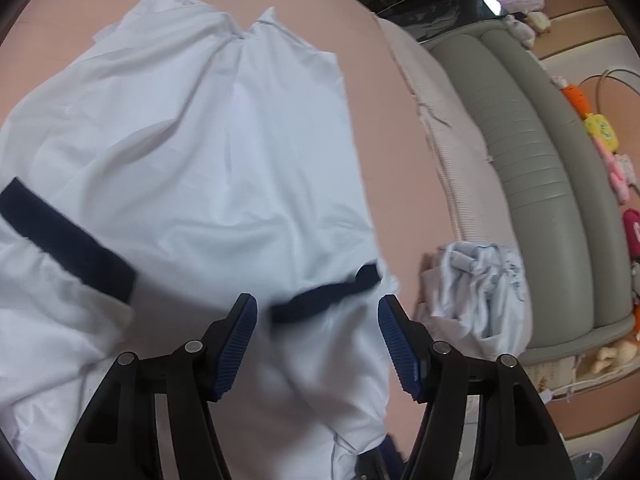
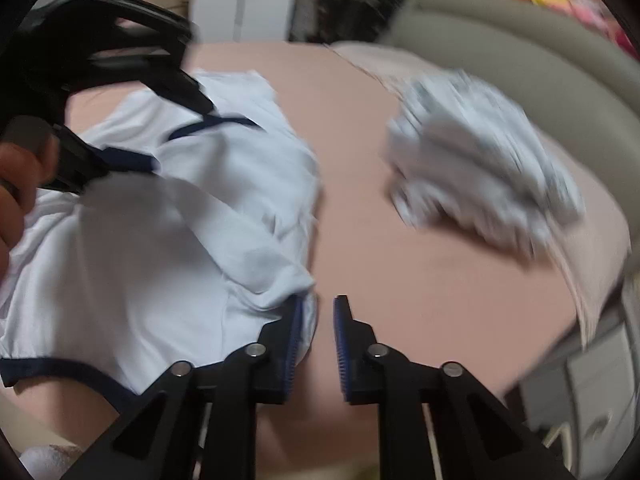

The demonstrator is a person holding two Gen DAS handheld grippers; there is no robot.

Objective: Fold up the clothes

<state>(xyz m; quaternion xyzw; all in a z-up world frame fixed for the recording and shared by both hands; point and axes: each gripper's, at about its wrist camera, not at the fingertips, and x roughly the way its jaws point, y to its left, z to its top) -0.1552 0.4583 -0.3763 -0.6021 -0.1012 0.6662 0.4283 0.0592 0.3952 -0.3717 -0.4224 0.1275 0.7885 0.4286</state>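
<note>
A white garment (image 1: 200, 160) with navy trim (image 1: 64, 240) lies rumpled on the pink bed (image 1: 384, 128). My left gripper (image 1: 318, 320) hovers over it, jaws wide apart, with a navy band (image 1: 324, 300) on the cloth just beyond its fingertips and nothing pinched. In the right wrist view the same garment (image 2: 180, 240) fills the left half, and the left gripper (image 2: 156, 140) reaches over it from the upper left, held by a hand (image 2: 16, 184). My right gripper (image 2: 318, 312) sits at the garment's right edge. Its jaws stand a narrow gap apart, a cloth corner lies against the left pad (image 2: 294, 332), and pink sheet shows between them.
A crumpled white-and-blue cloth pile (image 1: 480, 292) (image 2: 480, 168) lies to the right on the bed (image 2: 400, 280). A grey padded headboard (image 1: 540, 160) (image 2: 520, 60) borders the bed there, with colourful soft toys (image 1: 600, 128) behind it. The right wrist view is motion-blurred.
</note>
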